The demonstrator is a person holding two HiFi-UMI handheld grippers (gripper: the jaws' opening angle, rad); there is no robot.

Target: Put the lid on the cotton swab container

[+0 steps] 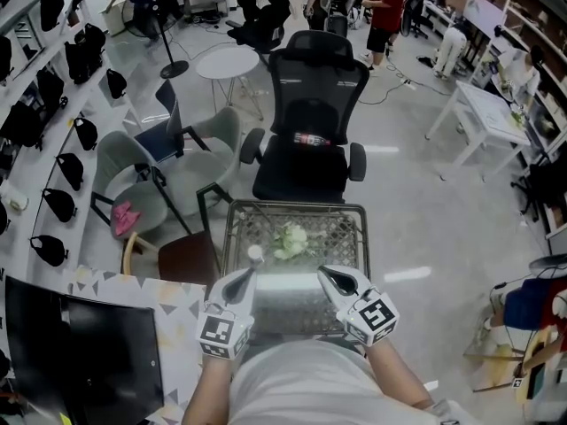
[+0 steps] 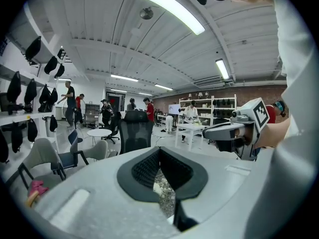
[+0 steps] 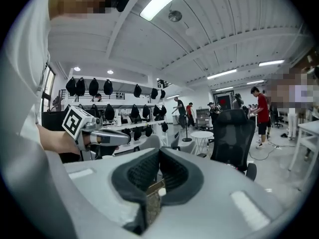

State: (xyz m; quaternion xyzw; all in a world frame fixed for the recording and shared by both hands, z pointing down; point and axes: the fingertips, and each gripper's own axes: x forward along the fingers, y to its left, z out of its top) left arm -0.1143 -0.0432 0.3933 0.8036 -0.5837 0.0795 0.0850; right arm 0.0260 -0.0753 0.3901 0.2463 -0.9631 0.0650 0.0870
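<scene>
plainly left tongs (image 1: pixel 243 279), right tongs (image 1: pixel 333 278) — both closed, empty

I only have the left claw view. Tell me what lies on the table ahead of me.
Observer: Head view shows a small white round item on the mesh table, just ahead of the left claw.
Operator: Report anything beside it.
Observer: A pale green clump lies just to its right.
Operator: Check the right claw.
Observer: Its own view shows the right claw shut, nothing gripped.
</scene>
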